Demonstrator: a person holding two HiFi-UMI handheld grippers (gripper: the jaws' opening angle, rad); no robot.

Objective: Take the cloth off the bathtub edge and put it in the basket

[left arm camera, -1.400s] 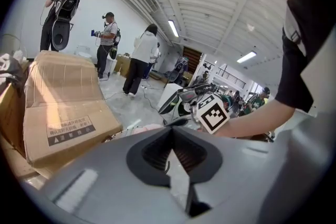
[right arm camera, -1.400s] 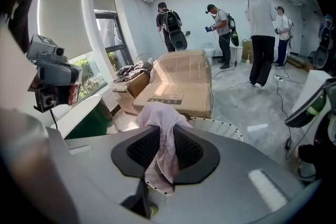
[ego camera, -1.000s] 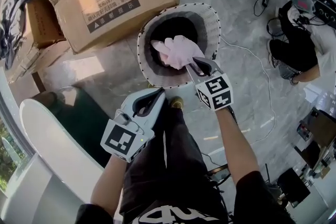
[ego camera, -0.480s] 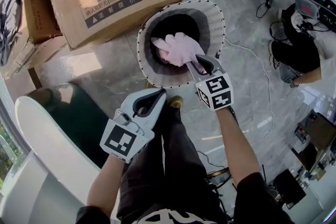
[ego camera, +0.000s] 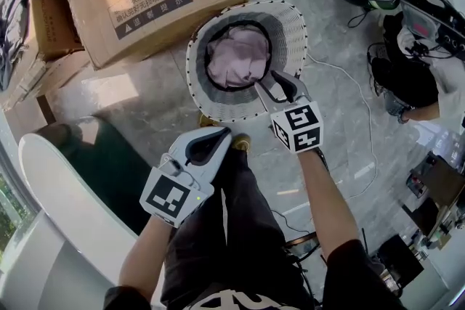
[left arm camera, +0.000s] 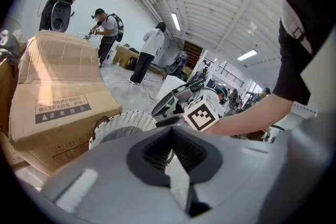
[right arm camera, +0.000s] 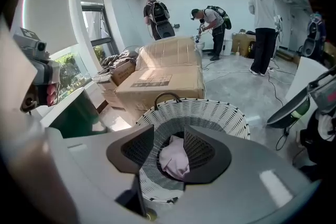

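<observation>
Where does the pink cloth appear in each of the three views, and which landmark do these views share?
Head view: the pink cloth is at upper centre, lying inside the white woven basket.
Left gripper view: the cloth is not visible; only the basket's outer wall shows, left of centre.
Right gripper view: the cloth is at lower centre, at the basket's bottom.
Shared landmark: the basket.

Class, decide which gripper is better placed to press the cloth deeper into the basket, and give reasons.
Right, probably. The right gripper hangs at the basket rim; its jaws have just been opening, nothing held between them, the cloth lying straight ahead. The left gripper sits shut, short of the basket.
</observation>
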